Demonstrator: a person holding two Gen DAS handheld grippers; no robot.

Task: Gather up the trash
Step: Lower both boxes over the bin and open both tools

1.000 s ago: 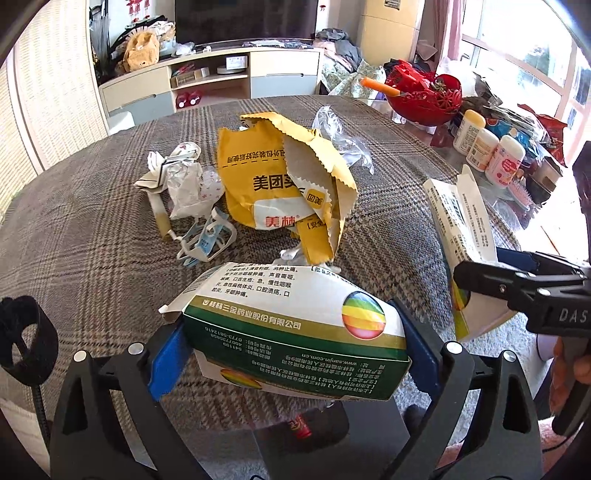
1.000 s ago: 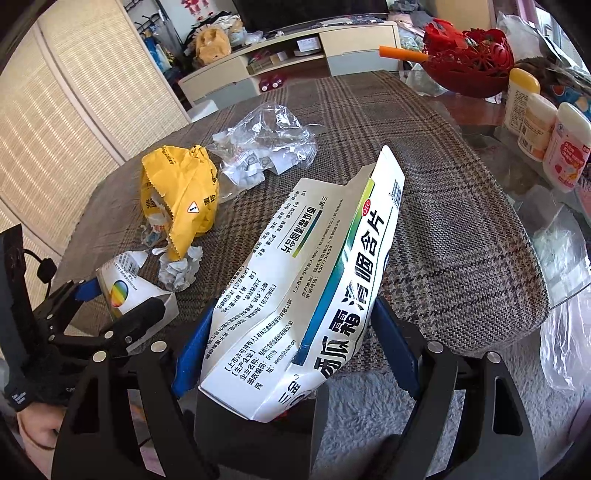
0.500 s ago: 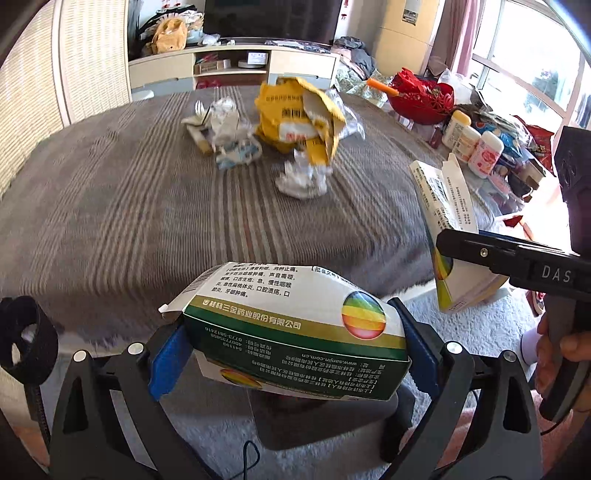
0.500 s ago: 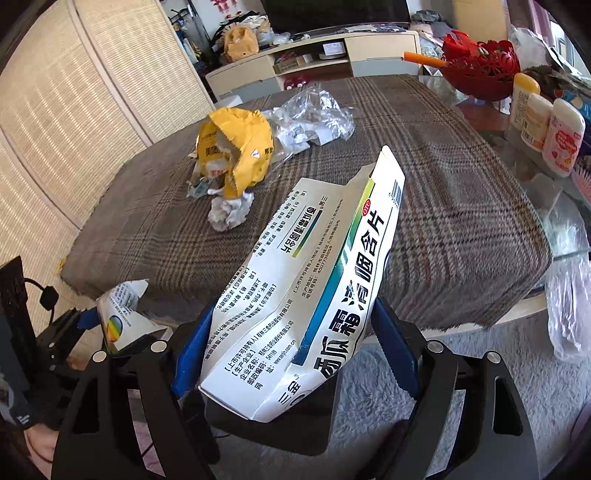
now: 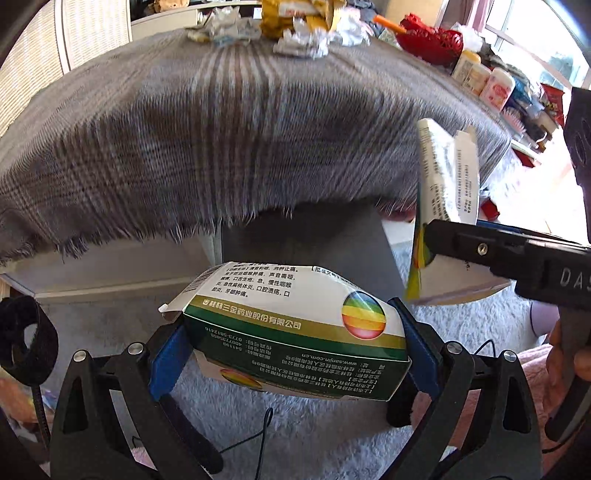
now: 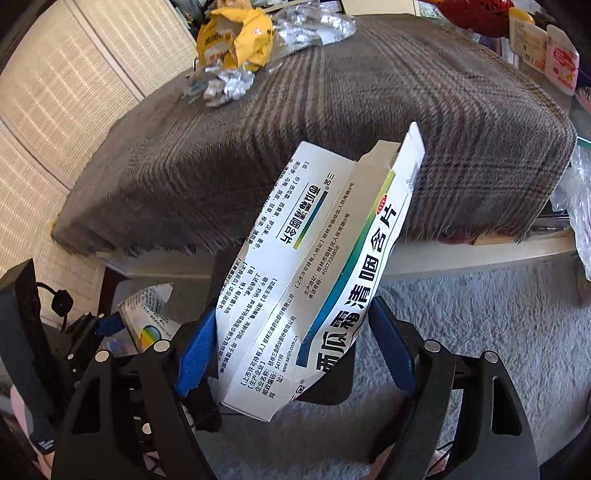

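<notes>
Change: both boxes are being carried off the worktop [image 5: 229, 122]; a second ago they were being held over its plaid cloth, and now they are being lowered past the fringed edge, above the pale rug [image 6: 480, 314].
Meaning: two pieces of trash are counted as picked up and are probably being taken to a bin, which is not being shown in either view.
Left gripper [image 5: 291, 354]: its jaws are being kept closed on the crushed green-and-white box [image 5: 295, 325], held crosswise between the blue pads.
Right gripper [image 6: 295, 358]: its jaws are closing slightly on the long white box [image 6: 314, 280], which is being held between them with its open flap up.
Left to collect: the yellow wrapper [image 6: 236, 40], clear plastic [image 6: 314, 26] and crumpled paper [image 6: 229, 88] are being left at the far side of the worktop.
Around: a red basket [image 5: 432, 44] and small bottles [image 5: 480, 77] are being kept on the right side; these do not look like trash.
In the way: a grey stand [image 5: 303, 240] is being passed just below the worktop edge; a thin cable [image 5: 262, 435] is lying on the rug.
</notes>
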